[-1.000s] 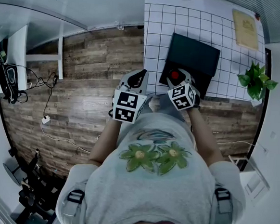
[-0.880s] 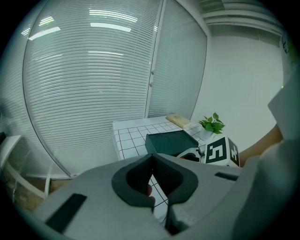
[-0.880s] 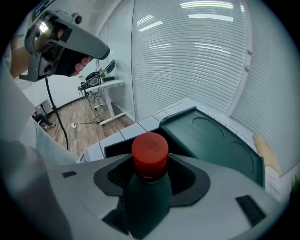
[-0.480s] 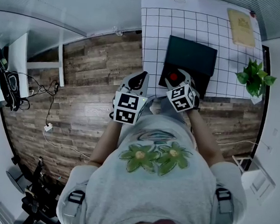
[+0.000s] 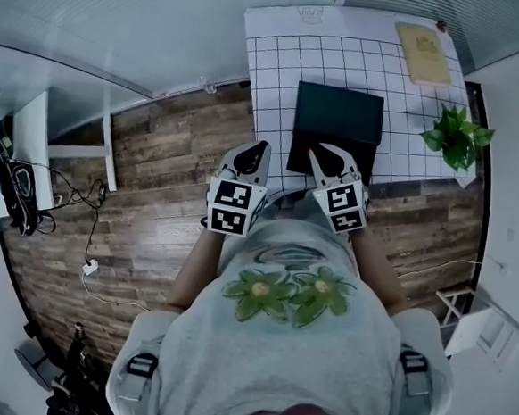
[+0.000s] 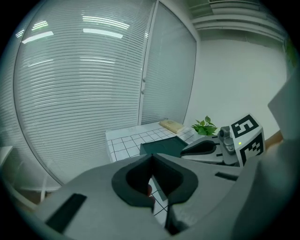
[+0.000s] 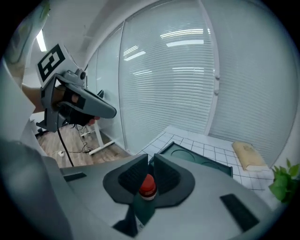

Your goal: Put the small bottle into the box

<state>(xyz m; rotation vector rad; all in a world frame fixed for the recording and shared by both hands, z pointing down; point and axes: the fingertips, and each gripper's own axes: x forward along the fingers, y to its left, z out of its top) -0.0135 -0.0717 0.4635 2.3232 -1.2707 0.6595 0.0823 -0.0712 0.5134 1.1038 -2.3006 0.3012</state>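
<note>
The small bottle (image 7: 148, 184) has a red cap and a dark body. It stands between my right gripper's (image 7: 151, 159) pads, which are closing and press on it. In the head view the right gripper (image 5: 316, 151) is at the near edge of the dark green box (image 5: 338, 114), and only a speck of the red cap shows at its tips. The box (image 7: 197, 157) lies open on the gridded mat, ahead of the jaws. My left gripper (image 5: 261, 147) hovers at the mat's near left edge, its jaws shut (image 6: 151, 157) with nothing in them.
A white gridded mat (image 5: 280, 60) covers the table. A potted plant (image 5: 455, 137) stands at its right edge and a tan flat object (image 5: 424, 54) lies at the far right. Wooden floor, cables and a white shelf lie to the left.
The right gripper's jaws have gone from wide open round the red-capped bottle to closed on it. Both grippers sit slightly nearer the table's front edge.
</note>
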